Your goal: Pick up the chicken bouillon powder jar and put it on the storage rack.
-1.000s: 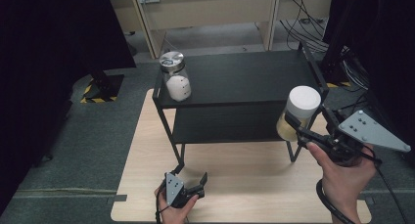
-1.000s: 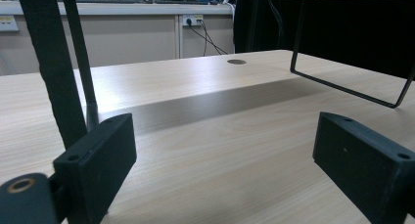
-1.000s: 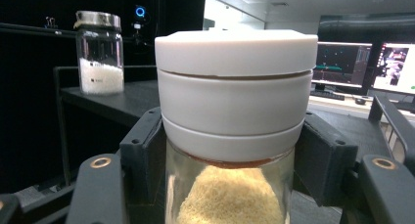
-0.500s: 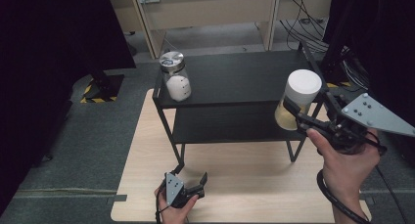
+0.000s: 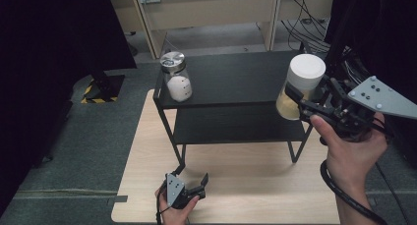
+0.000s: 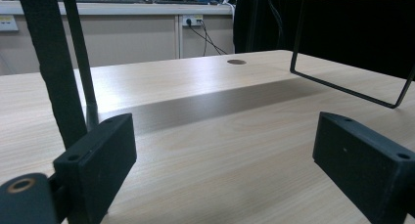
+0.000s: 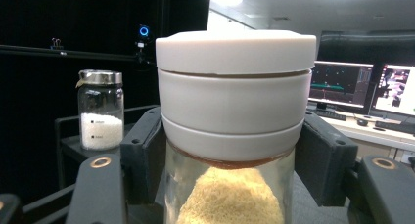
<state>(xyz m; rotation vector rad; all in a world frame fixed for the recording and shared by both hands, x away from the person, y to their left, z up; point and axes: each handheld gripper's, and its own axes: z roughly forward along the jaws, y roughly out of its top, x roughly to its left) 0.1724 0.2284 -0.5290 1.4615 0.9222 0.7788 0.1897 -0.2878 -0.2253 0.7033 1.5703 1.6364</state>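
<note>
We see a pale wooden table point(image 5: 246, 195) across the lower frame, with a black two-level shelf point(image 5: 236, 82) standing on it at centre; at centre right the right gripper point(image 5: 301, 98) is clamped on a white-lidded jar point(image 5: 304, 85) of yellowish grains, held just off the shelf's right end; a jar of white powder point(image 5: 176, 77) stands upper left on the shelf top; at bottom centre the left gripper point(image 5: 193, 178) has its jaws apart, holding nothing.

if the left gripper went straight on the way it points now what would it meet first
Probably the near left leg of the black shelf, which stands just ahead beside the left gripper's left jaw. Between the open jaws lies bare wooden table; depth is hard to judge.
</note>
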